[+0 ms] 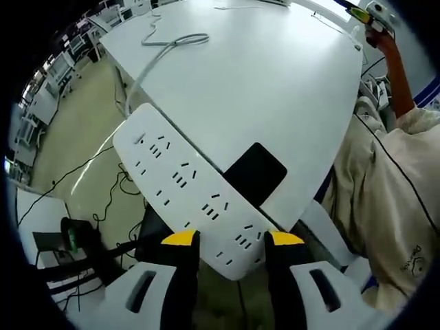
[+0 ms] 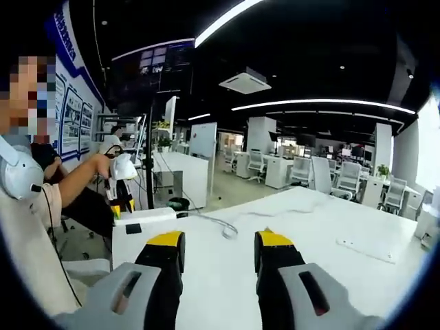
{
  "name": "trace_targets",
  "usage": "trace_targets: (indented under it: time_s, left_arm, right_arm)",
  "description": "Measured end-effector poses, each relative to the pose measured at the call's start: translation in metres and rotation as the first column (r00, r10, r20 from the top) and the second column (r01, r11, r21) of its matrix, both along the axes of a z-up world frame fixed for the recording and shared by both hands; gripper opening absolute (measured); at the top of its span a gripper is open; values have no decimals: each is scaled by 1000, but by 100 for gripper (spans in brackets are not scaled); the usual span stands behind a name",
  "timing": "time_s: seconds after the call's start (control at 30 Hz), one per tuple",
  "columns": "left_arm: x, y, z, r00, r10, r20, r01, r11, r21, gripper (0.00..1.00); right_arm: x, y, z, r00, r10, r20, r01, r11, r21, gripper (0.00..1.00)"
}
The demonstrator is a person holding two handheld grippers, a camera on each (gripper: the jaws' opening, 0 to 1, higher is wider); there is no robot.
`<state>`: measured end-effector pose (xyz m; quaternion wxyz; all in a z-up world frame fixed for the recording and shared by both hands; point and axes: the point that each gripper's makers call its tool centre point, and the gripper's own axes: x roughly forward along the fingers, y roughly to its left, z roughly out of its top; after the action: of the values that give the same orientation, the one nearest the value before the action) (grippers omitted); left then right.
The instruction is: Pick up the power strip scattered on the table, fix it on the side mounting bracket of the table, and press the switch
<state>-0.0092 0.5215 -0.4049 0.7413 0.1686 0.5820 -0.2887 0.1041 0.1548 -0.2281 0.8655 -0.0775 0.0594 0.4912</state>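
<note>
The left gripper [image 1: 232, 242] clamps the near end of the white power strip [image 1: 187, 187], which slants across the white table's [image 1: 275, 82] edge beside a black pad [image 1: 255, 172], while the right gripper [image 2: 218, 246] hovers open-jawed over that table.

My white strip [image 1: 189, 189] with rows of sockets hangs slanted off the table's [image 1: 261, 89] corner, its near end between my left claw's [image 1: 230, 242] jaws, its grey cord [image 1: 165, 48] trailing across the tabletop.
</note>
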Motion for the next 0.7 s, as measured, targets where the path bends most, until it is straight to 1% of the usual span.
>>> trace_targets:
  time_s: [0.13, 0.23, 0.33, 0.7]
  left_arm:
    - [0, 0, 1, 1000, 1, 7, -1, 1000, -5, 42]
    - [0, -1, 1, 1000, 0, 13, 0, 1000, -10, 42]
    - [0, -1, 1, 1000, -3, 16, 3, 1000, -12, 42]
    - [-5, -4, 1, 1000, -5, 16, 5, 1000, -13, 42]
  right_arm:
    - [3, 10, 3, 1000, 22, 4, -21, 1000, -16, 36]
    - [3, 22, 1, 998, 56, -9, -57, 998, -38, 36]
    - [2, 29, 1, 997, 74, -2, -74, 996, -55, 36]
    - [5, 48, 3, 993, 117, -5, -117, 991, -60, 36]
